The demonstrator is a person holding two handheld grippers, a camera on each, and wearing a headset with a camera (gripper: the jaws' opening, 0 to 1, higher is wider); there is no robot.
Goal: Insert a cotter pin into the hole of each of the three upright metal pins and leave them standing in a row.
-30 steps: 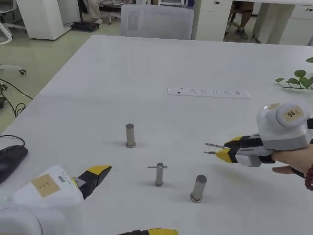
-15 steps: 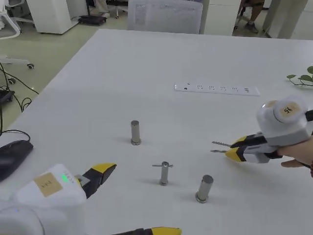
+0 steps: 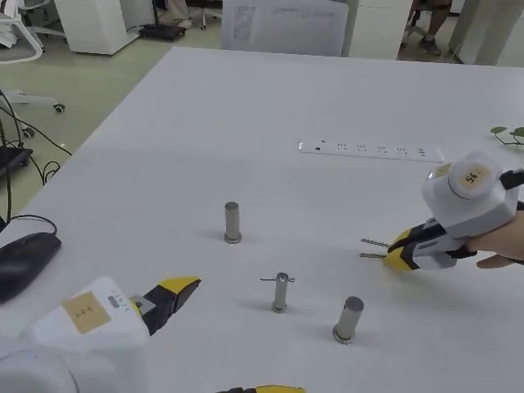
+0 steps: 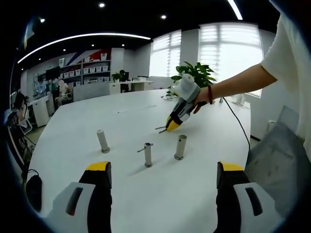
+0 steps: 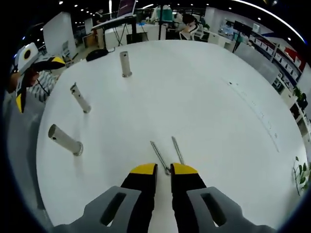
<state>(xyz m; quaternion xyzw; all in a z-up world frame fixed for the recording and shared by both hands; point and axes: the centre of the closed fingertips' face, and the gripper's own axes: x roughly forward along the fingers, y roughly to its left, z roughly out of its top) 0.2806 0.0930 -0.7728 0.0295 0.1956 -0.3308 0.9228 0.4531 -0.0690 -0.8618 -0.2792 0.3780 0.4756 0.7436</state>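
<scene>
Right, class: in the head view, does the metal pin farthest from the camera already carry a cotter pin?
No, the far metal pin stands bare; the cotter pin sits through the middle metal pin.

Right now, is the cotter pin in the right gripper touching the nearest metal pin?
Apart. In the head view, bare table lies between the cotter pin, shut in the right gripper, and the nearest metal pin.

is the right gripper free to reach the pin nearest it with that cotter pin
Likely yes: only bare table lies between the right gripper, shut on the cotter pin, and that pin.
</scene>
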